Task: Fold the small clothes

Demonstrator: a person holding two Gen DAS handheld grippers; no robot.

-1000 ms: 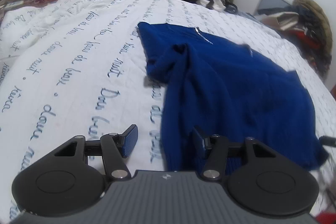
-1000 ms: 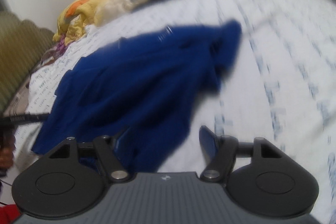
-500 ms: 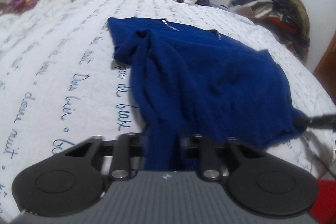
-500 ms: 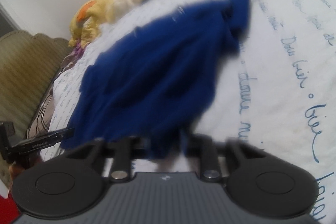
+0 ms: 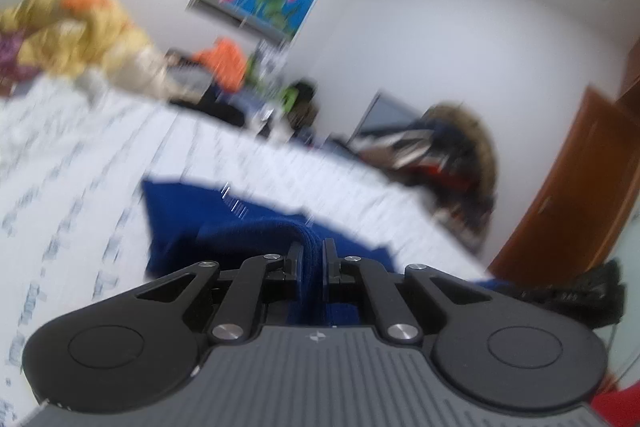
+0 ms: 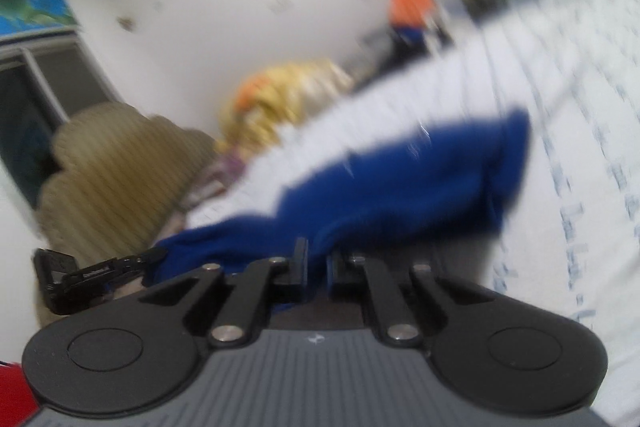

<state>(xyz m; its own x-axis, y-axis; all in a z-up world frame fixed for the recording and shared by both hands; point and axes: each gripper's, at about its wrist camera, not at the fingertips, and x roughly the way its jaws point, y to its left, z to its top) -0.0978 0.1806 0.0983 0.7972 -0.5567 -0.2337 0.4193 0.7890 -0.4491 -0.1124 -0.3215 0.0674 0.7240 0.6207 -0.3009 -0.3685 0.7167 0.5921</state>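
A dark blue knit sweater [image 5: 224, 223] lies on a white bedspread [image 5: 72, 163] with blue script. My left gripper [image 5: 311, 251] is shut on a fold of the sweater's near hem and holds it lifted. My right gripper [image 6: 317, 251] is shut on the other end of the same sweater [image 6: 400, 187], also lifted above the bed. The far part of the sweater still rests on the bedspread [image 6: 580, 115]. Both views are blurred by motion. The other gripper shows at the edge of each view, on the right in the left wrist view [image 5: 568, 293] and on the left in the right wrist view [image 6: 96, 273].
A yellow and orange bedding heap [image 5: 76, 27] lies at the bed's far left. Clothes and clutter [image 5: 224, 67] line the far edge. A coat pile [image 5: 444, 151] and a wooden door [image 5: 568, 187] stand on the right. A padded headboard [image 6: 116, 171] stands at the left.
Both grippers went from open to shut on the sweater's near edge, then rose and tilted up with it. The hem has lifted off the bed.
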